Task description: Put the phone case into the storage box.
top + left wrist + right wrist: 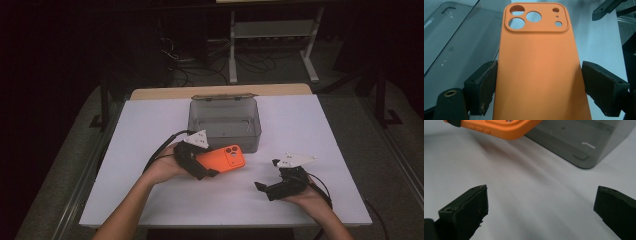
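Orange silicone, moulded as a phone case (222, 159) with a raised camera block, lies between the fingers of the left gripper (210, 167) in the high view, just in front of a smoky grey see-through plastic box (224, 123) standing open near the far middle of the white worktop (150, 200). The case's camera end points to the right, near the box's front wall. The right gripper (264, 189) rests low on the worktop well apart from the case, at the near right, with nothing between its fingers.

From the left gripper view, the orange case (539, 72) runs up the middle, camera cut-outs at the far end. Both black fingers (484, 85) flank its long edges and sit against them, grasping the case across its width. The grey box's wall (456, 37) shows to the left, and the white worktop (599, 42) to the right.

From the right gripper view, two black fingers (466, 210) stand wide apart and released over bare white worktop (536, 202). A corner of the orange case (504, 128), side buttons showing, hangs clear of the worktop at the top left, casting a shadow, with a lower corner of the grey box (579, 147) beyond it.
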`<state>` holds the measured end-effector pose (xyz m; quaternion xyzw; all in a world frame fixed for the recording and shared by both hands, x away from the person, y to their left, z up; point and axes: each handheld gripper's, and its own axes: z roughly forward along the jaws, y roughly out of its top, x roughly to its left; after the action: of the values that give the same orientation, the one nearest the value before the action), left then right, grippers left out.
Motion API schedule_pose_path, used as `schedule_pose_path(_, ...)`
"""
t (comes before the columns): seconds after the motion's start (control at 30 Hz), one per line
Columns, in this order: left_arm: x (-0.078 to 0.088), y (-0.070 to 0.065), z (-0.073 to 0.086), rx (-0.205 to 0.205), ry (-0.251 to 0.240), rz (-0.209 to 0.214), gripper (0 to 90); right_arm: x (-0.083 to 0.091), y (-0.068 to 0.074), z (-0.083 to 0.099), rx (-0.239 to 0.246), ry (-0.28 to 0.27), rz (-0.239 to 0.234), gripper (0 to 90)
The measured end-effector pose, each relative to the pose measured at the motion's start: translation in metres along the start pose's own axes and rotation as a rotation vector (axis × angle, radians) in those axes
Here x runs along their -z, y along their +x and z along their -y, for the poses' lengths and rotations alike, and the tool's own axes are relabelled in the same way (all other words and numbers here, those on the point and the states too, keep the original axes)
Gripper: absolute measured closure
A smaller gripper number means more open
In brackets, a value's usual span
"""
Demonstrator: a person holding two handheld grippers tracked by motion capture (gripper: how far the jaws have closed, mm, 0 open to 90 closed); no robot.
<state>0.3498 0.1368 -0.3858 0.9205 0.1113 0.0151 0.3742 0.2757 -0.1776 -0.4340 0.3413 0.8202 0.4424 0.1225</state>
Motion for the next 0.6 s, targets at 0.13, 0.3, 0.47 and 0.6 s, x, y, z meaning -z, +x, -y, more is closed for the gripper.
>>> schedule_pose_path(0.13, 0.000, 0.000, 0.000, -0.004, -0.002, -0.003, 16.1, 0.000, 0.001, -0.003, 0.014, -0.004, 0.001, 0.0)
schedule_pose_path(0.3, 0.001, 0.000, 0.000, -0.003, -0.003, -0.003, 16.1, -0.003, 0.003, -0.008, 0.013, 0.012, -0.002, 0.0)
schedule_pose_path(0.47, 0.001, -0.001, 0.000, -0.003, 0.001, -0.005, 16.1, -0.007, 0.005, -0.011, 0.013, -0.003, 0.004, 0.0)
schedule_pose_path(0.6, 0.001, -0.001, 0.000, -0.003, 0.000, -0.006, 16.1, -0.010, 0.004, -0.015, 0.010, -0.010, 0.001, 0.0)
